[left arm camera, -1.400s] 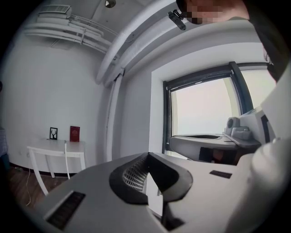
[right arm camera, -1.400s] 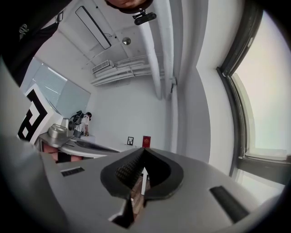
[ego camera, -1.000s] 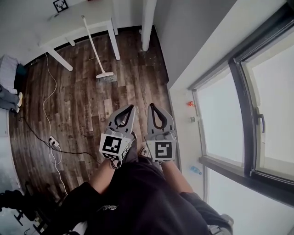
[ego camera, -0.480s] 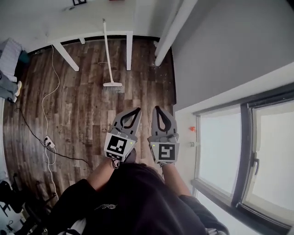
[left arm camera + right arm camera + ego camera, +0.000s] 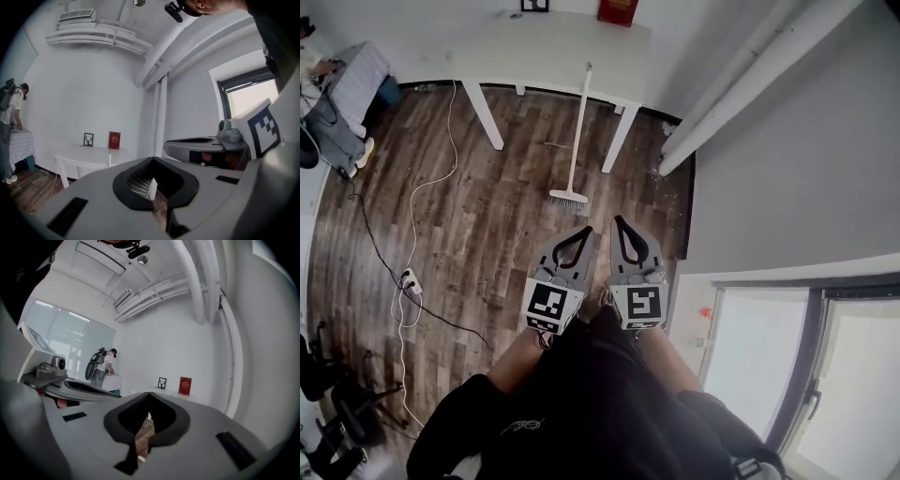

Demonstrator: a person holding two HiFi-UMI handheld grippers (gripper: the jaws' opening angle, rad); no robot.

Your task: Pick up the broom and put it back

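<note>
Facing the broom (image 5: 578,131), propped against the table (image 5: 534,42) well ahead, the left gripper (image 5: 584,232) and right gripper (image 5: 618,222) are both closed and empty, so this looks like the approach; next, get near and open around its handle.

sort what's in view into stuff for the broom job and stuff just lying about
For the job:
- broom, leaning against the white table
- left tool and right tool, both shut and empty

Just lying about:
- white cable and power strip
- red book and framed picture on the table
</note>
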